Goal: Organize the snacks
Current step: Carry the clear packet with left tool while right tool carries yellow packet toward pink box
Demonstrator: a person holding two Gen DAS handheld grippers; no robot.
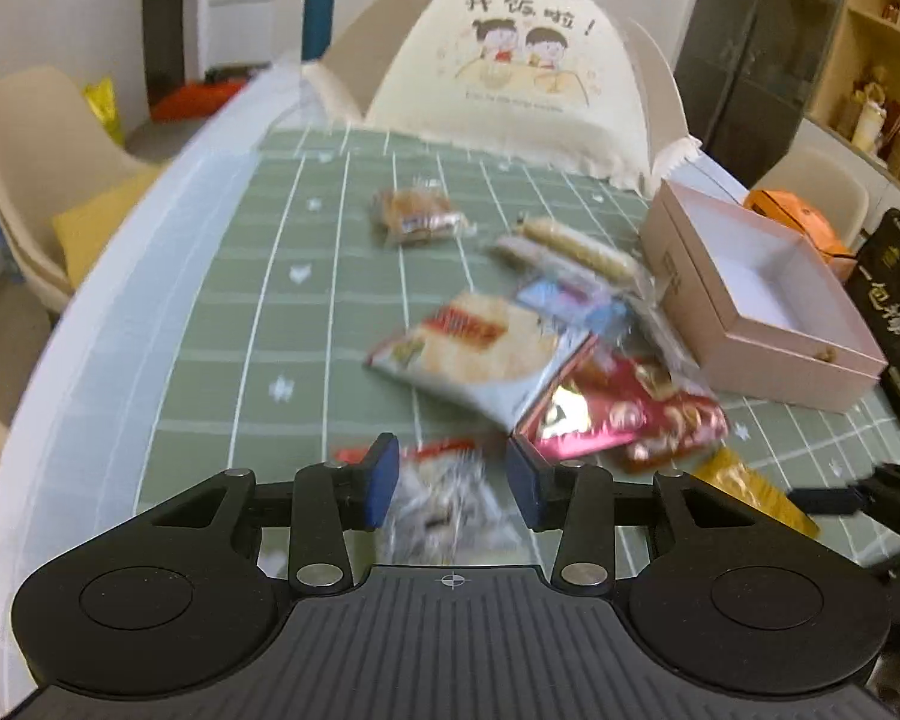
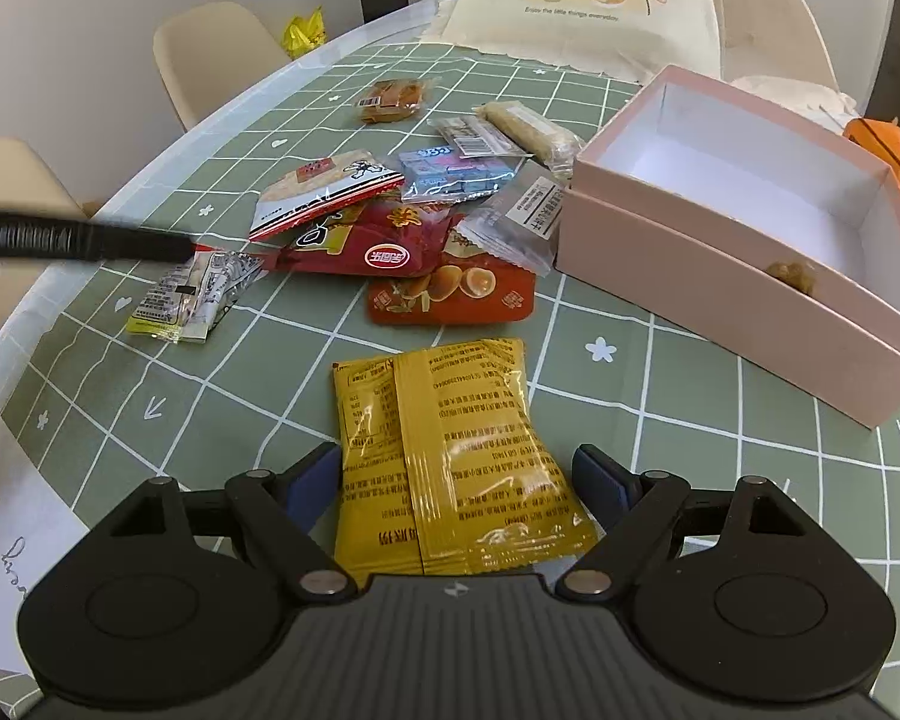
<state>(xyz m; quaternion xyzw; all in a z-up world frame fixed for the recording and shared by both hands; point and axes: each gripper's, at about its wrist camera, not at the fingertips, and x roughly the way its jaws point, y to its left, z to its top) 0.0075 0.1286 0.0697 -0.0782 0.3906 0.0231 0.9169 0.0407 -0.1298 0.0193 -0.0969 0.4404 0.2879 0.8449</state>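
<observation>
The right gripper (image 2: 456, 480) and left gripper (image 1: 453, 483) both have fingers wide apart around a yellow packet (image 2: 450, 462) and a clear packet (image 1: 444, 504), ready to grab them for the pink box (image 2: 708, 276).

Home dining room as I read it, checked tablecloth (image 2: 390, 60), beige chairs (image 2: 210, 54), cartoon cushion (image 1: 510, 60), shelf of ornaments (image 1: 882, 60).

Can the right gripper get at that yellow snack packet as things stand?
Probably yes. The right gripper is open, with the yellow snack packet lying flat on the tablecloth between its fingers. Nothing lies on the packet; the pink box sits off to the right, clear of it.
</observation>
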